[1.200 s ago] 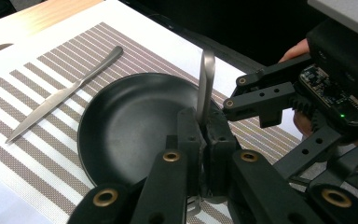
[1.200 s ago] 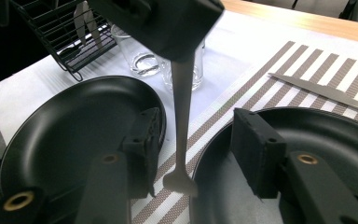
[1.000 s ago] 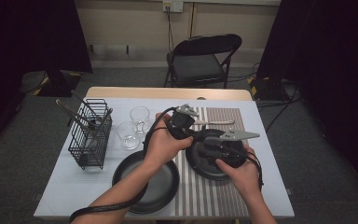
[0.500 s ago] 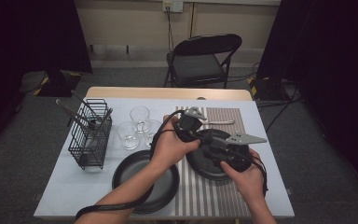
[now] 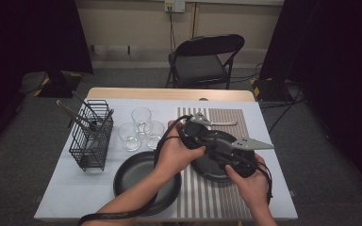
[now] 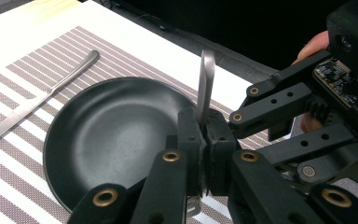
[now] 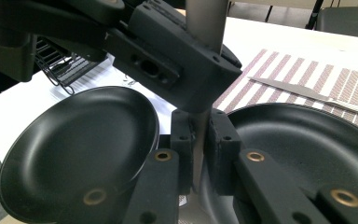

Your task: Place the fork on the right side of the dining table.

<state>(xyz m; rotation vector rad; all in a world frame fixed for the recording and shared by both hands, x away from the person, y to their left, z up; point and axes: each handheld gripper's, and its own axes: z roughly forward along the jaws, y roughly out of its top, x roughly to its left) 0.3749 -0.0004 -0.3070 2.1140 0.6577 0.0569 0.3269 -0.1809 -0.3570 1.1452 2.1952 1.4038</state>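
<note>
A metal utensil's flat handle (image 6: 206,79) stands upright over the black plate (image 6: 107,135) on the striped placemat (image 5: 238,117). My left gripper (image 6: 200,135) is shut on the utensil. My right gripper (image 7: 198,135) has just been closing, and its pads now press on the same metal strip (image 7: 197,154), right below the left gripper's jaws (image 7: 186,65). In the high view both hands hold the left gripper (image 5: 195,134) and the right gripper (image 5: 221,150) together above that plate (image 5: 207,172). The utensil's working end is hidden.
A second black plate (image 5: 136,176) lies left of the placemat near the front edge. A knife (image 5: 221,123) rests on the placemat behind the plate. Three glasses (image 5: 141,117) and a wire basket (image 5: 92,136) with utensils stand at the left. A folding chair (image 5: 205,61) is behind the table.
The right hand and its gripper have edged slightly right and nearer the front edge. The left hand has barely moved, and both grippers stay together over the plate.
</note>
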